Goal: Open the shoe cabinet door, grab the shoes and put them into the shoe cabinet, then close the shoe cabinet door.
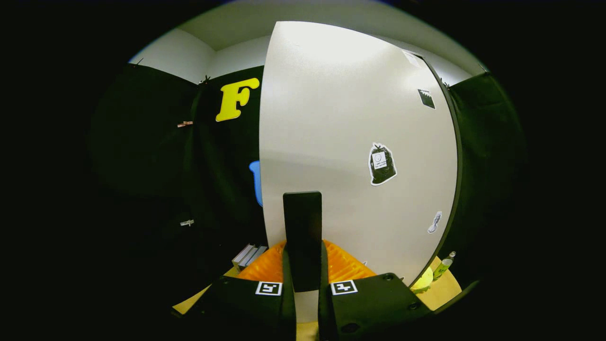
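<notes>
Closed together around a dark upright handle [302,237], the gripper [307,303] sits nearest, its two fingers pressing on the bar from either side, each carrying a square coded marker at its base; the handle rises straight up from between the fingers and ends in a flat top, its long axis vertical; it is mounted on the pale shoe cabinet door [350,142], which stands just beyond the fingers as a broad panel, also upright, its long axis running top to bottom; whether the door is ajar or flush I cannot tell; on its face are a sticker shaped like a dark bag [381,164], a small dark sticker [426,98] higher up near the far edge, and a small pale sticker [434,222] lower down; behind the fingers, at the foot of the door, lies an orange ribbed object [265,267]; beside it, away from the door, a few books [247,255] lie stacked on the tan floor [445,289]; past the door's other edge stands a green bottle [443,265], tilted, near a yellow-green round object [423,280]; black cloth wall [151,142] closes the booth on both sides.
</notes>
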